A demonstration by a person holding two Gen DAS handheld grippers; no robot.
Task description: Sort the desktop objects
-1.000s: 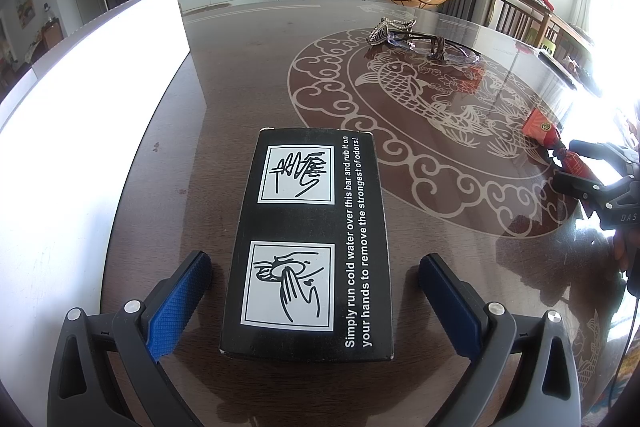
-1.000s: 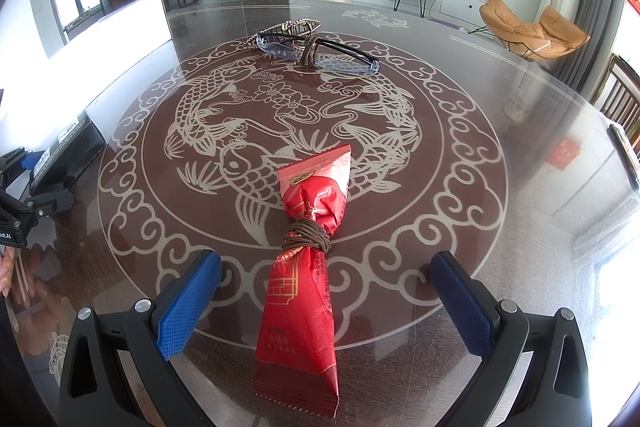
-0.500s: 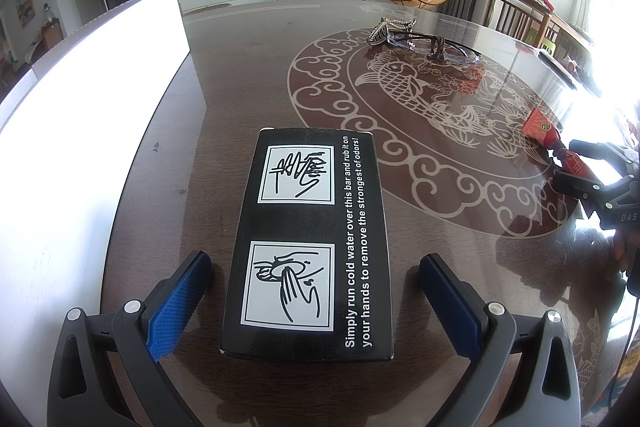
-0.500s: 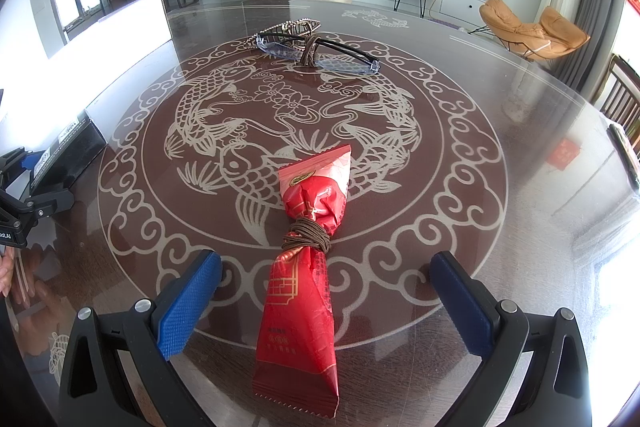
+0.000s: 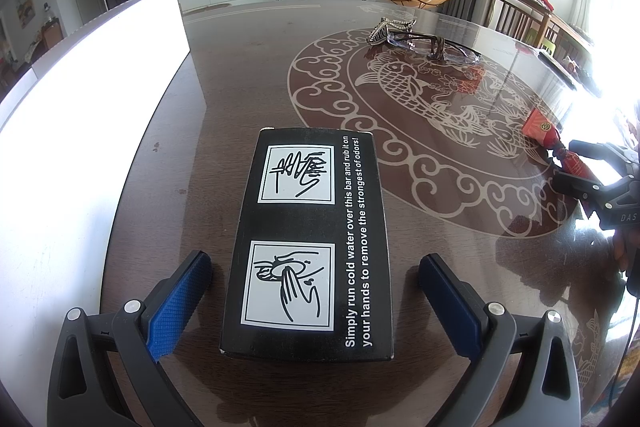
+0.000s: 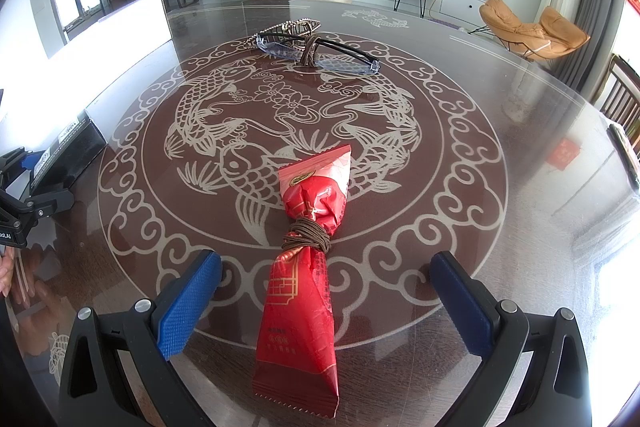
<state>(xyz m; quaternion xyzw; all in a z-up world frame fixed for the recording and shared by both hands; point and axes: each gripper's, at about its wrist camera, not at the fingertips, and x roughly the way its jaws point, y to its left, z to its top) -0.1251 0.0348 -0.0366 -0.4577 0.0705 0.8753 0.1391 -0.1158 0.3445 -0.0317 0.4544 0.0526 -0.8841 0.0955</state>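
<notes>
The left gripper [image 5: 314, 297] stands spread wide, its blue pads either side of the near end of a black box [image 5: 310, 243] without touching it; a gap shows at each pad. The box lies flat on the table [image 5: 240, 75], lengthwise along the gripper's line, its printed face up with two hand-washing pictures and white lettering. Just left of it runs a white board [image 5: 80, 99], standing on edge.

The right gripper [image 6: 326, 301] is likewise spread wide, grasping nothing. Between its pads, clear of both, lies a red packet [image 6: 306, 267], cinched at the middle by a brown cord [image 6: 307, 233]; its near end reaches back past the pads and its far end points toward the table's middle, over the fish pattern.

Farther off, near the far edge of the pattern, lie glasses [image 6: 320, 53], wrapped at the bridge with a brown band. Just behind them lies a beaded chain [image 6: 290, 27].
</notes>
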